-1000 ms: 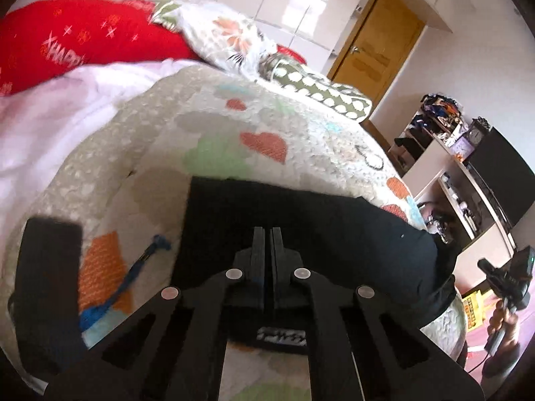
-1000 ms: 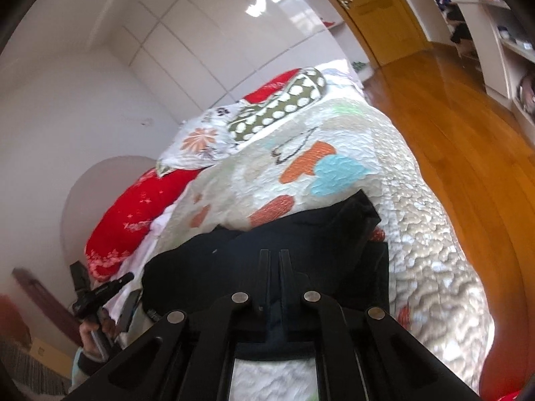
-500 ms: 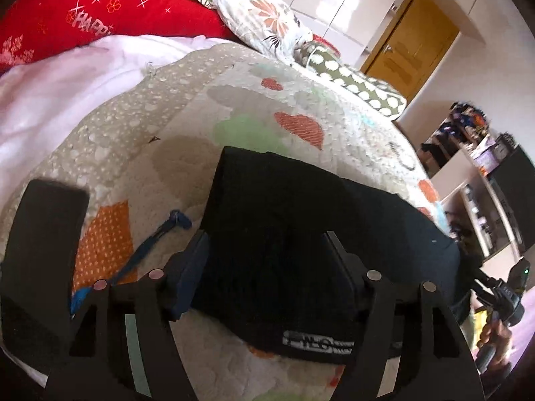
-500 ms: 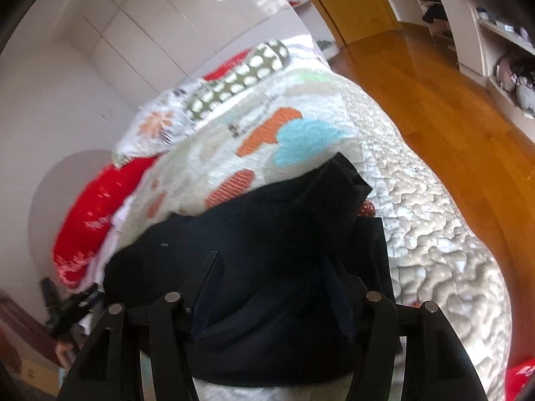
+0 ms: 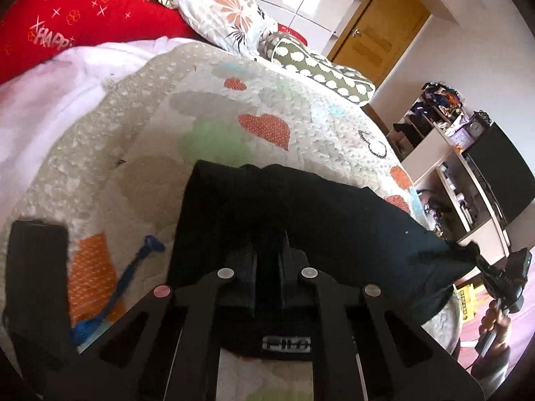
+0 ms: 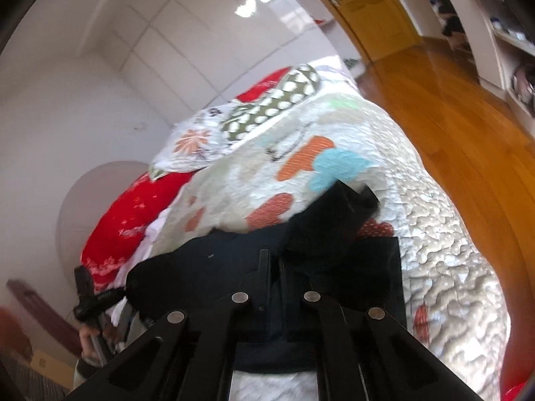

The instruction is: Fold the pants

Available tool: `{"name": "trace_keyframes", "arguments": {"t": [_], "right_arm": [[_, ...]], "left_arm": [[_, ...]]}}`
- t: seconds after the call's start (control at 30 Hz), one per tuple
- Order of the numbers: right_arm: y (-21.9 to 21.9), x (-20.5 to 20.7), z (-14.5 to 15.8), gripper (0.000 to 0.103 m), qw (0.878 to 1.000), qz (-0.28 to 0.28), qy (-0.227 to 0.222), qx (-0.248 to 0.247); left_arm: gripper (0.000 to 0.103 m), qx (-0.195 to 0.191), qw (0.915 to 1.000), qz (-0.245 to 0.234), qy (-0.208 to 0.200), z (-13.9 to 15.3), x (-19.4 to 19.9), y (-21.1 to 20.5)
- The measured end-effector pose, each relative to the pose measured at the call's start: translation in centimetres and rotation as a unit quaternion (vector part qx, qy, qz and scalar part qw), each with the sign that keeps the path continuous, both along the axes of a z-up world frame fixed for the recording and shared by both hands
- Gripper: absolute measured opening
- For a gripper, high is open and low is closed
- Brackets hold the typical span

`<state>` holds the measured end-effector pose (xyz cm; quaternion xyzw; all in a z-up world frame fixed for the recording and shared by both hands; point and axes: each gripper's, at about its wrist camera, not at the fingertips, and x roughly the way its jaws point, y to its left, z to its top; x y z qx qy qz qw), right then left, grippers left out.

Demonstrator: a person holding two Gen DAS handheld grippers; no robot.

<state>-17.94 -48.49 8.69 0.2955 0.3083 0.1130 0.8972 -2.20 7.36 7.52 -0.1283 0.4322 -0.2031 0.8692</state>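
The black pants lie folded in a bundle on the quilted bed cover, near its front edge. My left gripper is shut on the near edge of the pants, a little above the white waistband label. In the right wrist view the pants fill the lower middle, with a loose flap sticking up at the far right. My right gripper is shut on the near edge of the pants at that end. Each view shows the other gripper gripping its end of the bundle.
A black flat object and a blue cord lie on the cover to the left. Red, floral and dotted pillows sit at the bed's head. Shelves and a wooden floor lie to the right.
Both grippers were shut a second ago, opened wide half a second ago, and are now shut again on the near edge of the pants.
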Motion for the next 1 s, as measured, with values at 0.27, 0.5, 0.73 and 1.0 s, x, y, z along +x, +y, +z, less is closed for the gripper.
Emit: {"name": "trace_keyframes", "arguments": {"t": [0.27, 0.5, 0.73, 1.0], "right_arm": [[1.0, -2.3, -4.4, 0.004, 0.997, 0.002, 0.071, -0.039], [0.6, -4.2, -1.4, 0.019, 1.000, 0.016, -0.001, 0.000], [8.6, -1.8, -2.9, 0.050, 0.987, 0.155, 0.028, 0.027], [19.1, 1.0, -4.4, 0.050, 0.946, 0.218, -0.011, -0.241]], "left_arm": [[0.008, 0.006, 0.9986, 0.021, 0.048, -3.9, -0.3, 1.4], [0.030, 0.037, 0.9985, 0.039, 0.014, -1.7, -1.3, 1.2], [0.050, 0.050, 0.9958, 0.062, -0.045, 0.9, -5.0, 0.4], [0.058, -0.012, 0.9998, 0.012, -0.012, -0.5, -7.5, -4.2]]}}
